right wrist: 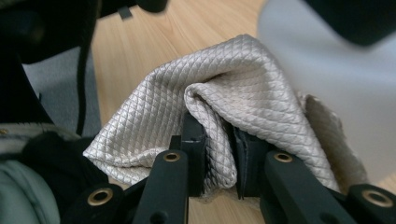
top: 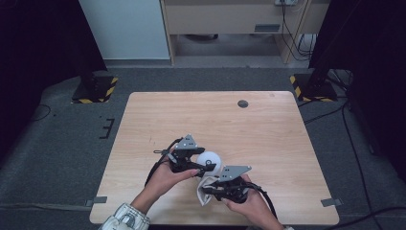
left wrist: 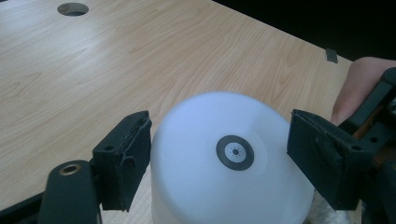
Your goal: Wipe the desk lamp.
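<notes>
A white domed cup (top: pixel 211 158) with a dark ring at its centre stands near the table's front middle. My left gripper (top: pixel 203 166) holds it, one jaw pressed on each side of the cup (left wrist: pixel 224 186), as the left gripper view (left wrist: pixel 219 158) shows. Just in front and right, my right gripper (top: pixel 212 189) is shut on a fold of a beige quilted cloth (top: pixel 205 193). In the right gripper view the cloth (right wrist: pixel 233 84) bunches up over the jaws (right wrist: pixel 219 154) and lies against the blurred white cup (right wrist: pixel 336 93).
The wooden table (top: pixel 215 120) has a round cable hole (top: pixel 243 103) at the back right. Grey tape tabs (top: pixel 99 200) (top: pixel 331 202) mark the front corners. Two stand bases with yellow-black stripes (top: pixel 95 88) (top: pixel 311 86) sit on the floor behind.
</notes>
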Action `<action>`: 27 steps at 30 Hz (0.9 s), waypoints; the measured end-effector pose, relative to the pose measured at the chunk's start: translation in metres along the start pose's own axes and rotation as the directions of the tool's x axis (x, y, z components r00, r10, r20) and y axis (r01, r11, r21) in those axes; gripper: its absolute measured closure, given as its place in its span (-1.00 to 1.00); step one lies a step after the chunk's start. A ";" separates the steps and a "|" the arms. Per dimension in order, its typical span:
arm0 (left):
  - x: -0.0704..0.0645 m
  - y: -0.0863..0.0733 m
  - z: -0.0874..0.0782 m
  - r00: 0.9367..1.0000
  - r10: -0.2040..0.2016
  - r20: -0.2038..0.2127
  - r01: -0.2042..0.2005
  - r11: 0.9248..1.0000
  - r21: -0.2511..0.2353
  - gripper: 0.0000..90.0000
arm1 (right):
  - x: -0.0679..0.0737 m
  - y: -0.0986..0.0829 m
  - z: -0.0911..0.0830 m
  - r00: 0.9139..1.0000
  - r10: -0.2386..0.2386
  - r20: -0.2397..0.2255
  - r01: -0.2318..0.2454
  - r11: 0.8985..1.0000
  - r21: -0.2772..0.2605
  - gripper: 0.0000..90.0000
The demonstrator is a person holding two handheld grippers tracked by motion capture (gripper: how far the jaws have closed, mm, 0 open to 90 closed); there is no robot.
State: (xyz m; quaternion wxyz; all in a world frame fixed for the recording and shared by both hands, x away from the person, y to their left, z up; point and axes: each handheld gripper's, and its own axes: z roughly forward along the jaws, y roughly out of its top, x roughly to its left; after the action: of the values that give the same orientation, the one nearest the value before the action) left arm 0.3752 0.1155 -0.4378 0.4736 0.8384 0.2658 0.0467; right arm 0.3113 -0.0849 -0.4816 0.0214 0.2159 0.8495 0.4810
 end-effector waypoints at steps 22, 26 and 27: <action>0.003 0.001 0.000 1.000 -0.011 0.013 0.011 1.000 0.010 -0.52 | 0.003 0.003 0.017 1.000 -0.011 0.024 0.011 1.000 -0.008 0.72; 0.004 0.001 0.000 1.000 -0.017 0.020 0.017 1.000 0.013 -0.52 | 0.002 0.000 0.022 1.000 -0.013 0.022 0.013 1.000 0.012 0.72; 0.003 0.001 0.000 1.000 -0.019 0.021 0.019 1.000 0.013 -0.52 | 0.002 -0.001 0.023 1.000 -0.013 0.023 0.013 1.000 0.017 0.72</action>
State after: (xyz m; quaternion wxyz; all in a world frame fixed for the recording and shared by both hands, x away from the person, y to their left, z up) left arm 0.3785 0.1165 -0.4381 0.4712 0.8394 0.2691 0.0313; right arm 0.3145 -0.0657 -0.4943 0.0324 0.2161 0.8546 0.4712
